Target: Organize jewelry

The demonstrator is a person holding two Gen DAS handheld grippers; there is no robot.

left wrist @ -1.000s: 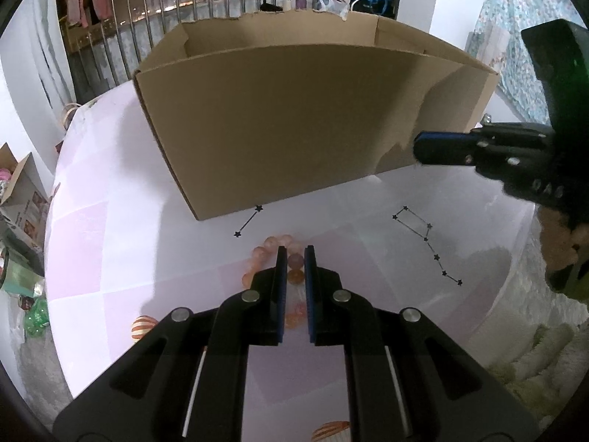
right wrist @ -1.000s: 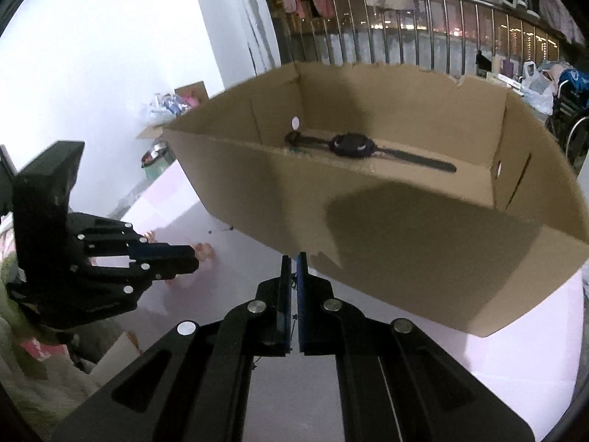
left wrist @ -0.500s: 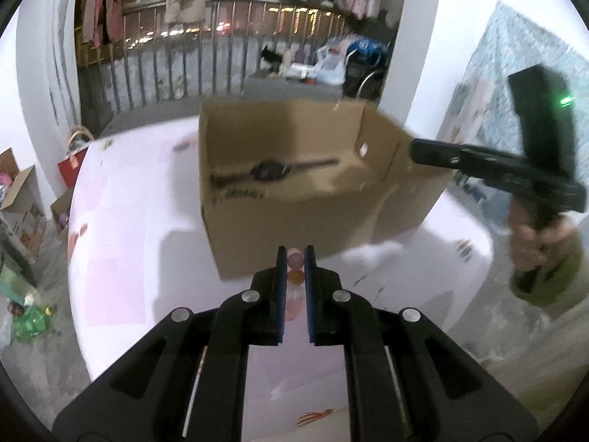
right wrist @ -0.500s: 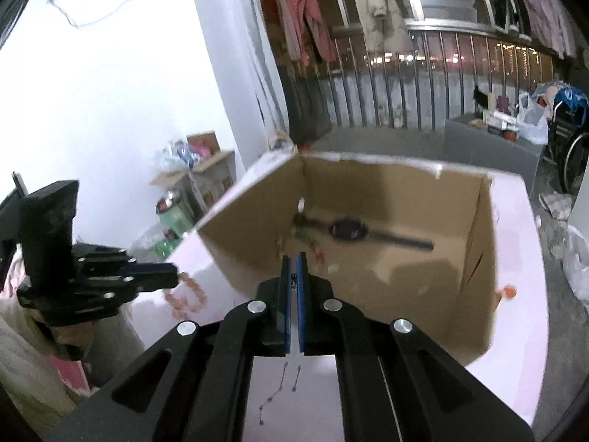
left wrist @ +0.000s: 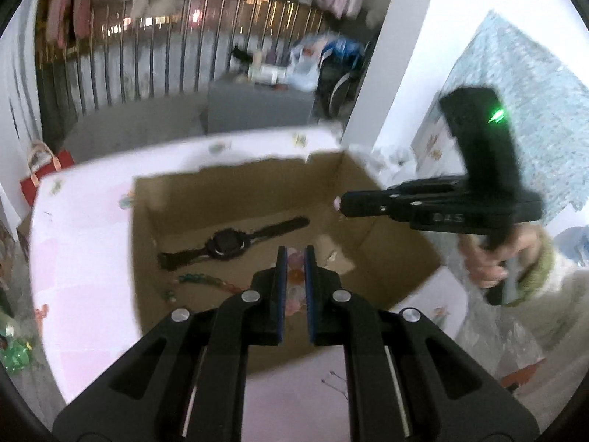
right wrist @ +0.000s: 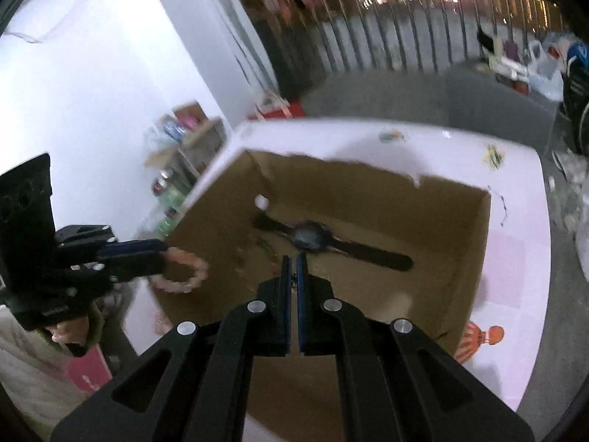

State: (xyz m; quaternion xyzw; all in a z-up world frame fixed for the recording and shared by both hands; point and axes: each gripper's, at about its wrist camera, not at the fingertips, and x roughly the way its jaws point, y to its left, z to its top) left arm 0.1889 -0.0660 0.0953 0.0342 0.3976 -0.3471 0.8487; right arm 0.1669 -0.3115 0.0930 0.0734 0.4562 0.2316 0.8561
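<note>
An open cardboard box (left wrist: 147, 243) (right wrist: 467, 258) stands on the pink-white table. A black watch (left wrist: 228, 245) (right wrist: 313, 237) and a green beaded string (left wrist: 206, 280) lie on its floor. My left gripper (left wrist: 293, 258) (right wrist: 162, 254) is shut on a pink-orange bead bracelet (right wrist: 184, 270) (left wrist: 294, 276) and holds it over the box's near-left rim. My right gripper (right wrist: 293, 263) (left wrist: 340, 204) is shut on a thin dark chain (right wrist: 293, 276), barely visible between the fingers, and hovers above the box's inside.
The table (right wrist: 515, 258) carries printed star and balloon motifs (right wrist: 478, 335). A metal railing (left wrist: 147, 55) and hung clothes stand behind. Shelves with clutter (right wrist: 176, 169) stand by the white wall at the left.
Both grippers have risen from table level to above the box and moved over its opening. The left one lifted the bead bracelet off the table. The box's inside now shows from above.
</note>
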